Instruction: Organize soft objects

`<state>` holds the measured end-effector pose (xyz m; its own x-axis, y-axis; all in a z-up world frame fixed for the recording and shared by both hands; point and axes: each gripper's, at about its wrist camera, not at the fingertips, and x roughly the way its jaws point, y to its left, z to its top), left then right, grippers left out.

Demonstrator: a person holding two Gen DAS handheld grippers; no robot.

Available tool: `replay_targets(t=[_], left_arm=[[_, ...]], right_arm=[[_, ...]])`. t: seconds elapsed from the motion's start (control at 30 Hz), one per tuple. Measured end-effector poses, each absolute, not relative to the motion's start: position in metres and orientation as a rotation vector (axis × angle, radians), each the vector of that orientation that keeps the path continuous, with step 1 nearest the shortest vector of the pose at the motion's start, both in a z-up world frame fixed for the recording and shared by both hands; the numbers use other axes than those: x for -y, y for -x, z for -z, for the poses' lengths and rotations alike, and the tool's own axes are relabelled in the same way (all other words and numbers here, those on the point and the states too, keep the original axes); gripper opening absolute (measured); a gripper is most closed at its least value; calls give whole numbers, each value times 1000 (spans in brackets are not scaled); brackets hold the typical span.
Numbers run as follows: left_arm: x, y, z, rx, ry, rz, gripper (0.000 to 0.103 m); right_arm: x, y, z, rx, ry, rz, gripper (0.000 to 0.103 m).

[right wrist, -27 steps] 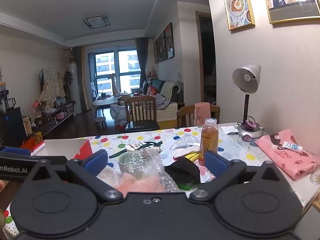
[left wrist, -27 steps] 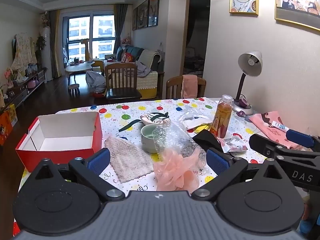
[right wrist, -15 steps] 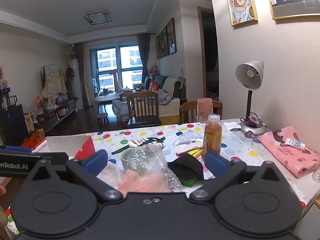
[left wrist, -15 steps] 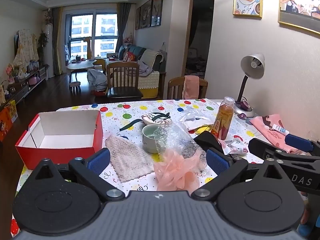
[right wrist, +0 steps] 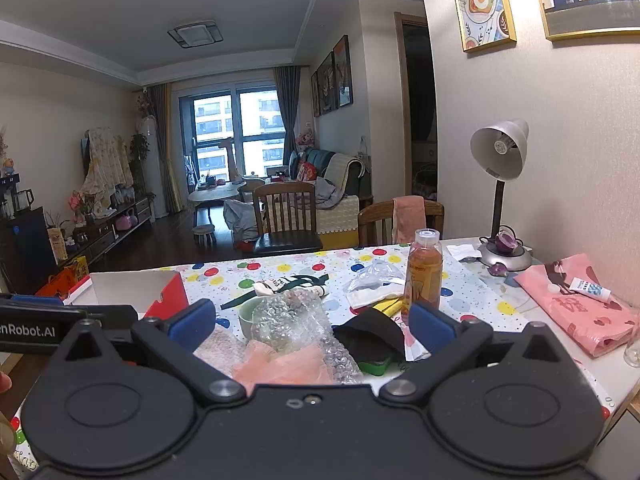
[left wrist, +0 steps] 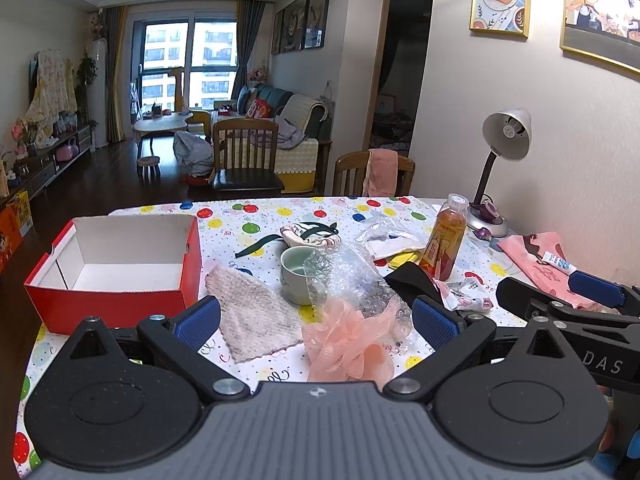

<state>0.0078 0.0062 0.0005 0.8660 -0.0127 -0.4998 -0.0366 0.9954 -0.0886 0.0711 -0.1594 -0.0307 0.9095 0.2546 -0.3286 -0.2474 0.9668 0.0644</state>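
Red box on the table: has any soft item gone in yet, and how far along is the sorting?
Done: nothing; the red box shows only bare white walls and floor. In hand: nothing; the left gripper and right gripper are both open. Left: the knitted cloth, peach mesh puff, bubble wrap and black pouch all lie on the tablecloth.

Soft, even indoor light fills both views, with cool daylight coming through the far window [left wrist: 188, 64], which is slightly blown out. The ceiling light [right wrist: 195, 34] looks unlit. Shadows on the worktop [left wrist: 344, 216] are faint. Focus is sharp throughout; fisheye distortion bends walls and frames near dark corners.
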Motion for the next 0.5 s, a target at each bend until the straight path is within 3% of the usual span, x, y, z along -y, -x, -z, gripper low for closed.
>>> replay_targets(t=[0.5], left_arm=[[-2, -10, 3, -517, 108, -20, 103]], right_arm=[[159, -74, 34, -345, -14, -254, 102]])
